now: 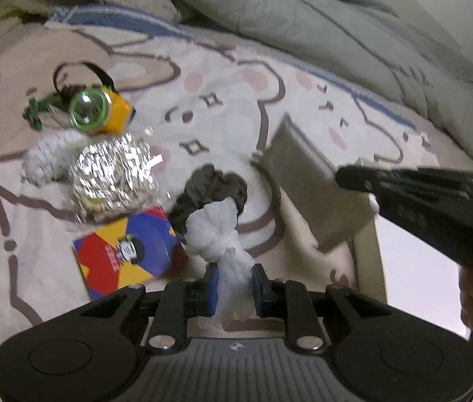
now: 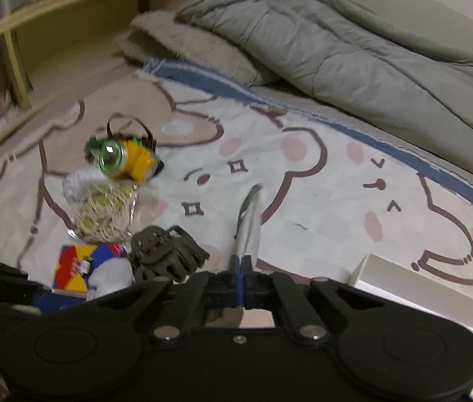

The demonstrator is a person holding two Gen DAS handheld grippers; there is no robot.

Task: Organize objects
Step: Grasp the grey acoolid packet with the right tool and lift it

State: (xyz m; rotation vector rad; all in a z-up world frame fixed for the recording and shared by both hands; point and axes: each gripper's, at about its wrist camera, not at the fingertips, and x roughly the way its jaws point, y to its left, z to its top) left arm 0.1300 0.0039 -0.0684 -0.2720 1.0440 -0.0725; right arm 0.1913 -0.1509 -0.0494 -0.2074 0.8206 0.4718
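White cloth [image 1: 218,234] clamped in left gripper [image 1: 234,288]; grey pouch [image 2: 250,221] pinched in right gripper [image 2: 243,283], both angled downward.

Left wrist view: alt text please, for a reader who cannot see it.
The left gripper is shut on a knotted white cloth bundle above a cartoon-print bedsheet. At right, the right gripper holds a flat grey pouch. A yellow headlamp, foil packet and colourful card lie left.

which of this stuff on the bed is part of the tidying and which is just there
Part of the job:
- white cloth bundle, clamped in the left gripper
- flat grey pouch, pinched by the right gripper
- white box
- dark gloves
- colourful booklet
- foil-wrapped packet
- yellow headlamp

Just lying about:
- grey duvet
- cartoon blanket
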